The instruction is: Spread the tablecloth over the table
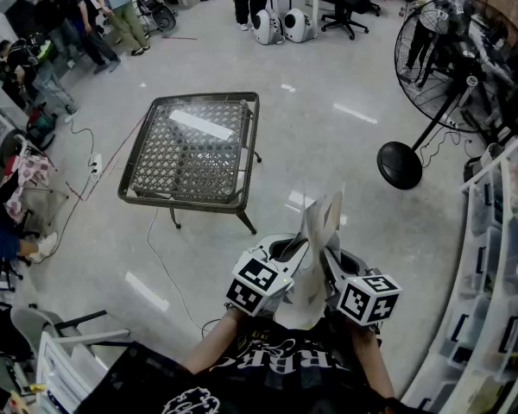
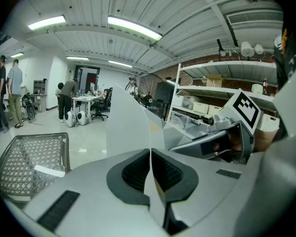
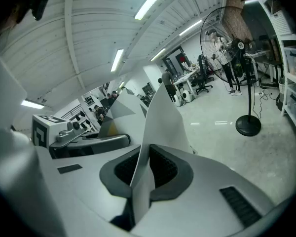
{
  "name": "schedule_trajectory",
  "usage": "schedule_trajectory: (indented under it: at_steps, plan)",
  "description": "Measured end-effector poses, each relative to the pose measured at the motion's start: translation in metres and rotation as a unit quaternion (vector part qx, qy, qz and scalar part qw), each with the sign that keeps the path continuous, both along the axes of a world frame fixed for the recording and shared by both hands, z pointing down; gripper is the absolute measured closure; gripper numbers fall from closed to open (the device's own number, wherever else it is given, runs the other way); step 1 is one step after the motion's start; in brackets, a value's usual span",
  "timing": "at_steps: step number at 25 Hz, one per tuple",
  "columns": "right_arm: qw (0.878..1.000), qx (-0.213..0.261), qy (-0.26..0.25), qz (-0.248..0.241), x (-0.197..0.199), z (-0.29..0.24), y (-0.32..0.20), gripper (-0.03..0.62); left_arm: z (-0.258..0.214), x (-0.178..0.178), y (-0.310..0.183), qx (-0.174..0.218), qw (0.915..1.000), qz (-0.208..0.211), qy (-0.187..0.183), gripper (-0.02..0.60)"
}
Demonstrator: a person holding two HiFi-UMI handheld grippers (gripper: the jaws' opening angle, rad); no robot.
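Observation:
A pale grey tablecloth (image 1: pixel 315 248) is bunched between my two grippers, close to my chest, with a flap standing up. My left gripper (image 1: pixel 287 257) is shut on the tablecloth (image 2: pixel 133 127); the sheet runs up between its black pads (image 2: pixel 133 174). My right gripper (image 1: pixel 330 261) is shut on the tablecloth (image 3: pixel 163 117) as well, the sheet pinched between its pads (image 3: pixel 165 169). The two grippers sit side by side. The square table (image 1: pixel 192 149) with a dark woven mesh top stands on the floor ahead and to the left, uncovered, well apart from the grippers.
A white strip (image 1: pixel 201 125) lies on the table top. A standing fan (image 1: pixel 466 67) is at the right, shelving (image 1: pixel 501 257) along the right edge. Cables (image 1: pixel 160 261) trail on the floor near the table. People (image 1: pixel 78 24) stand at the far left and back. A white chair (image 1: pixel 65 356) sits bottom left.

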State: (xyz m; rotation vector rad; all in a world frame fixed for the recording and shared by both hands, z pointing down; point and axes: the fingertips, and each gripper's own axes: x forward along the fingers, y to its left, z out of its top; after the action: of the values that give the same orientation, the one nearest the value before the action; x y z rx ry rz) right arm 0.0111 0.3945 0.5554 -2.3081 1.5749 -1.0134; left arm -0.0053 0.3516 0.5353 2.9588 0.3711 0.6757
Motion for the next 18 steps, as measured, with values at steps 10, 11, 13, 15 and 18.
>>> schedule_trajectory:
  at_steps: [10, 11, 13, 15, 18]
  plan:
    - [0.999, 0.011, -0.036, -0.001, -0.019, 0.002, -0.016, 0.565, -0.009, -0.022, -0.015, -0.002, 0.9999, -0.011, 0.010, 0.560]
    - [0.999, 0.012, -0.039, -0.001, -0.022, 0.003, -0.018, 0.565, -0.009, -0.026, -0.017, -0.002, 0.9999, -0.013, 0.011, 0.560]
    - [0.999, 0.014, -0.045, 0.000, -0.028, 0.005, -0.023, 0.566, -0.007, -0.036, -0.023, 0.001, 0.9998, -0.015, 0.012, 0.560]
    - [0.999, 0.015, -0.048, 0.006, -0.035, 0.006, -0.028, 0.566, -0.004, -0.046, -0.029, 0.009, 0.9998, -0.014, 0.012, 0.560]
    - [0.999, 0.018, -0.040, 0.025, -0.037, 0.000, -0.033, 0.568, -0.002, -0.057, -0.038, 0.025, 0.9996, -0.009, 0.010, 0.558]
